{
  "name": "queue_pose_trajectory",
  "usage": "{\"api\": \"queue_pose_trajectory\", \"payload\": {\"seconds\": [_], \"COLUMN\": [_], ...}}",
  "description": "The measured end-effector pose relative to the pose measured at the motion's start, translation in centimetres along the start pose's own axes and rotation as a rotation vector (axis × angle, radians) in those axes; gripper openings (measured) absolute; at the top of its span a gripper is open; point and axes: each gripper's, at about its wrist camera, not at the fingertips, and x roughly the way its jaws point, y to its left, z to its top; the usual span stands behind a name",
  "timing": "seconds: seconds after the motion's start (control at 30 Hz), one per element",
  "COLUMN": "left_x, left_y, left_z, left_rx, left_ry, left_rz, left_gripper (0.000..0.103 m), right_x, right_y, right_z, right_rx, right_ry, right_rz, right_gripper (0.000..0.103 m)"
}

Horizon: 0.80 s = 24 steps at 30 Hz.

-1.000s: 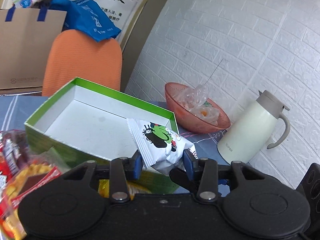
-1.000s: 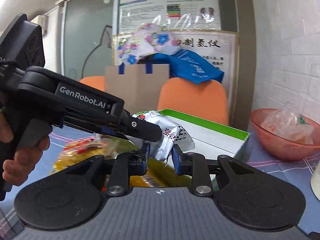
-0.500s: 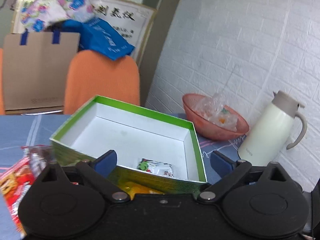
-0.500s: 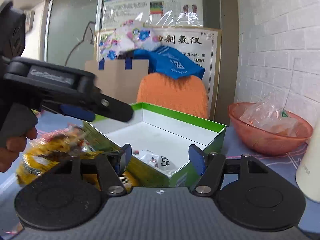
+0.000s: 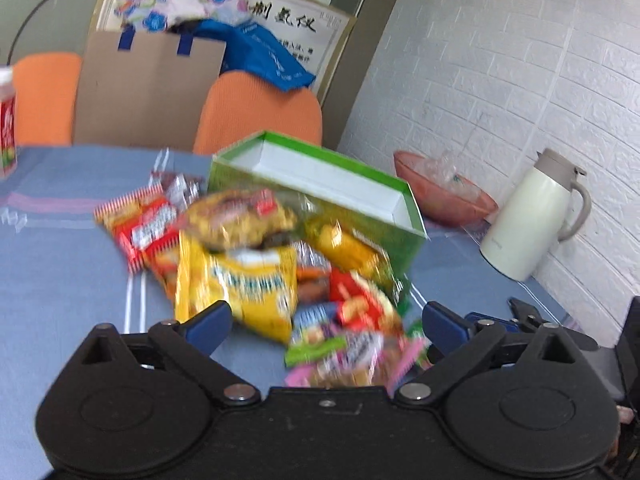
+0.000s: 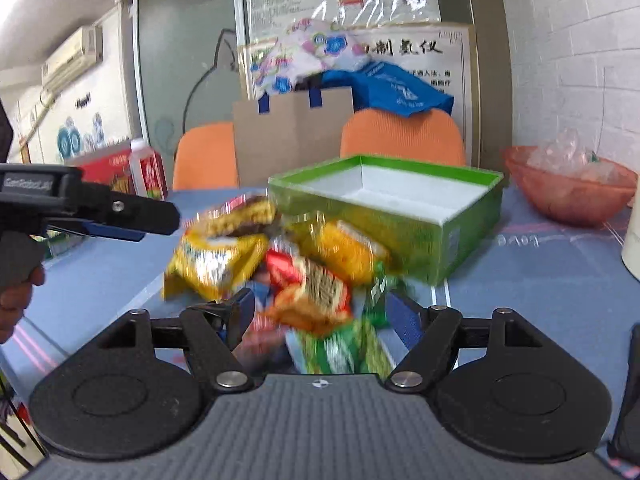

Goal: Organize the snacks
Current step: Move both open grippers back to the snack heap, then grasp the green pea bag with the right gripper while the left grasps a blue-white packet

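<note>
Blue table [image 5: 60, 280]: snack pile [image 5: 256, 264] mid-frame, unsorted; box [image 5: 320, 184] behind, contents hidden. Left gripper [image 5: 326, 322], right gripper [image 6: 322, 314]: agape, empty.

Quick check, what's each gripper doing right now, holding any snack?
Left gripper: open wide, holding nothing, above the snack pile.
Right gripper: open wide, holding nothing, snack packets between the jaws but not gripped.

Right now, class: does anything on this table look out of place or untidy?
Yes. The snack packets lie in a loose, overlapping heap on the blue tablecloth, beside the green box rather than inside it.
</note>
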Motion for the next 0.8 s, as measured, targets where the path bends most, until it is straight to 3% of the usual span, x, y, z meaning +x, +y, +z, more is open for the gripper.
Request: {"api": "queue_pose_trajectory", "payload": {"seconds": [0.2, 0.43, 0.47, 0.5, 0.6, 0.63, 0.7, 0.8], "left_x": [-0.2, -1.0, -0.7, -0.4, 1.2, 2.0, 3.7, 6.0], "left_y": [0.2, -0.4, -0.5, -0.5, -0.3, 0.0, 0.6, 1.5], "left_z": [-2.8, -2.9, -2.7, -2.4, -1.5, -1.2, -0.6, 0.0], "left_rx": [-0.043, -0.017, -0.01, -0.002, 0.014, 0.004, -0.033, -0.091], "left_ry": [0.065, 0.042, 0.041, 0.042, 0.045, 0.055, 0.082, 0.106], "left_rz": [-0.052, -0.076, -0.071, -0.065, -0.049, -0.042, -0.042, -0.035], "left_gripper": [0.103, 0.103, 0.103, 0.103, 0.103, 0.101, 0.082, 0.08], "right_x": [0.7, 3.0, 3.1, 3.0, 2.2, 1.9, 1.2, 0.8], "right_y": [-0.1, 0.2, 0.2, 0.1, -0.3, -0.4, -0.7, -0.9], "right_z": [-1.5, -1.8, -1.9, -2.0, -2.6, -2.7, -2.9, -3.0], "right_rx": [-0.006, -0.053, -0.041, -0.032, -0.003, 0.006, 0.022, 0.042], "right_ry": [0.104, 0.117, 0.119, 0.123, 0.121, 0.122, 0.123, 0.122], "right_rz": [-0.045, -0.093, -0.095, -0.101, -0.087, -0.081, -0.079, -0.077], "right_gripper": [0.103, 0.103, 0.089, 0.082, 0.079, 0.078, 0.079, 0.08]}}
